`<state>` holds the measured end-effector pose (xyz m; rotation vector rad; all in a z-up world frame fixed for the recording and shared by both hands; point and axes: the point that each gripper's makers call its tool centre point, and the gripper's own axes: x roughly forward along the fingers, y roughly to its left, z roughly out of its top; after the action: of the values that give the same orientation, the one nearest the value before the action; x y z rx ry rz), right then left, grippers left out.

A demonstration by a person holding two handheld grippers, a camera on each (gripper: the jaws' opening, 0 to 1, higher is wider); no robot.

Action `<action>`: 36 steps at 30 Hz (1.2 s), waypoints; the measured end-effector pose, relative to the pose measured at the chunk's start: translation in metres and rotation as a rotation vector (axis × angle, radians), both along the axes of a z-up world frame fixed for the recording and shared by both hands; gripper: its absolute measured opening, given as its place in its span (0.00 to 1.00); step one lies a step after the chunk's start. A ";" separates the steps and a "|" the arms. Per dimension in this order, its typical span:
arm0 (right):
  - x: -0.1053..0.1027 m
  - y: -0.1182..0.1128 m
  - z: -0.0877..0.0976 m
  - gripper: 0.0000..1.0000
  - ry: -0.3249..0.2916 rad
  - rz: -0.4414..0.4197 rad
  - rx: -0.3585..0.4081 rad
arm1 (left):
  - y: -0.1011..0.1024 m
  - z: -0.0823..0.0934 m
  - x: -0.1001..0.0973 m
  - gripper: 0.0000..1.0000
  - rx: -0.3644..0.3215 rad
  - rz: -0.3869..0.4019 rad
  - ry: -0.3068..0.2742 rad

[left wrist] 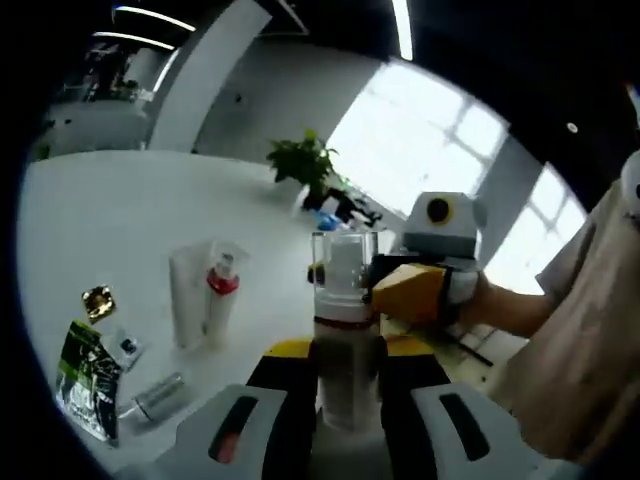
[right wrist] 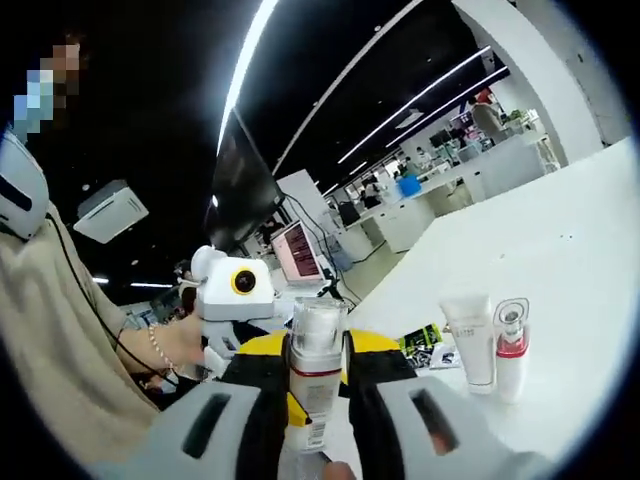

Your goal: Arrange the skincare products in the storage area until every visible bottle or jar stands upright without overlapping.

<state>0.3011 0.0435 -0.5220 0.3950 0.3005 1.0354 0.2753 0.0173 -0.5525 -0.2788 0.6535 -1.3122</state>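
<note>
Left gripper (left wrist: 347, 400) clamps the body of a clear-capped pump bottle (left wrist: 345, 330), upright at 6 o'clock. Right gripper (right wrist: 315, 400) is apparently closed on the same bottle (right wrist: 313, 375). White tube (left wrist: 187, 297) and red-collared spray bottle (left wrist: 220, 295) stand at 9 o'clock; a silver vial (left wrist: 160, 397) lies by a green sachet (left wrist: 85, 380).

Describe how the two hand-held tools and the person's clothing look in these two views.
Each tool has two pale grey jaws with dark oval slots, on a black body edged with yellow. The left tool rises in the left gripper view; the right tool in the right gripper view. The person wears a beige short-sleeved top, a bead bracelet and a yellow glove.
</note>
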 end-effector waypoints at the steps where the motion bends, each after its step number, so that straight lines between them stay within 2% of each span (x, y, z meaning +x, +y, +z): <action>1: 0.000 0.001 0.002 0.22 -0.002 0.004 0.011 | 0.000 -0.001 0.000 0.19 0.004 0.000 0.000; 2: -0.002 0.001 0.003 0.20 0.003 0.019 0.023 | -0.001 0.000 0.000 0.20 0.004 -0.002 -0.006; 5: -0.001 -0.003 0.004 0.19 0.018 0.016 0.040 | -0.003 0.001 0.000 0.20 0.007 -0.009 -0.090; 10: -0.004 -0.007 0.004 0.19 0.040 0.055 0.073 | -0.008 0.001 -0.006 0.21 -0.025 -0.018 -0.125; 13: -0.009 -0.008 -0.002 0.19 -0.002 0.105 0.016 | -0.011 -0.007 -0.010 0.21 0.017 -0.066 -0.190; 16: -0.014 -0.007 -0.008 0.19 -0.058 0.163 -0.067 | -0.014 -0.020 -0.014 0.22 0.087 -0.124 -0.258; 18: -0.013 -0.006 -0.010 0.19 -0.080 0.176 -0.096 | -0.015 -0.030 -0.014 0.22 0.142 -0.150 -0.287; 22: -0.012 -0.006 -0.005 0.19 -0.120 0.193 -0.089 | -0.018 -0.040 -0.011 0.21 0.161 -0.157 -0.265; 25: -0.011 -0.007 -0.010 0.19 -0.141 0.211 -0.111 | -0.019 -0.045 -0.007 0.20 0.179 -0.149 -0.259; 28: -0.012 -0.009 -0.019 0.19 -0.164 0.241 -0.161 | -0.017 -0.055 -0.003 0.19 0.229 -0.155 -0.281; 31: -0.015 -0.008 -0.033 0.19 -0.170 0.268 -0.228 | -0.016 -0.069 0.000 0.19 0.307 -0.177 -0.345; 36: -0.016 -0.011 -0.057 0.19 -0.174 0.293 -0.331 | -0.018 -0.090 0.002 0.18 0.375 -0.205 -0.404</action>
<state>0.2850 0.0320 -0.5787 -0.0408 0.3726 1.2724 0.2777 -0.0006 -0.6421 0.3606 0.5765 -1.3586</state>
